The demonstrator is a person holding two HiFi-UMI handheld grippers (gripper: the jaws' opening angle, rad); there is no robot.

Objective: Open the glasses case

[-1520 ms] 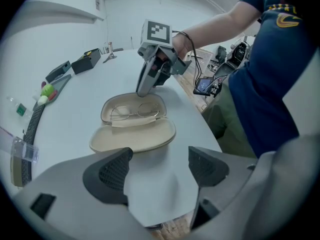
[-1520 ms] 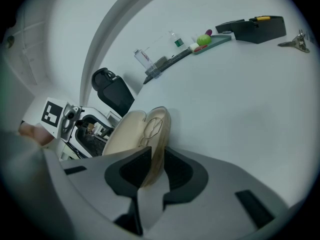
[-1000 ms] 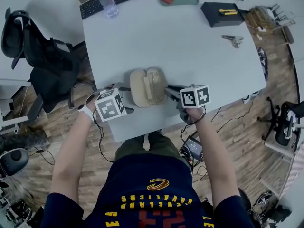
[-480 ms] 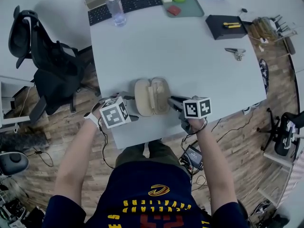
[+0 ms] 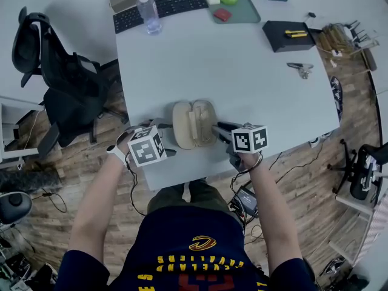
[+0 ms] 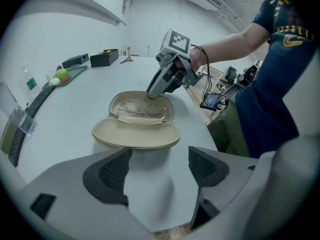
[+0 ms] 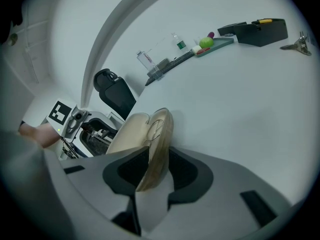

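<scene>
Glasses case (image 5: 193,124) lying open on the bench (image 5: 242,71), spectacles (image 6: 142,109) in its right half. Just left of the case: left hand-held gripper (image 6: 159,166), jaws spread, nothing between. At the case's right side: right hand-held gripper (image 7: 150,171), jaws just eased wider, case rim between, released.
</scene>
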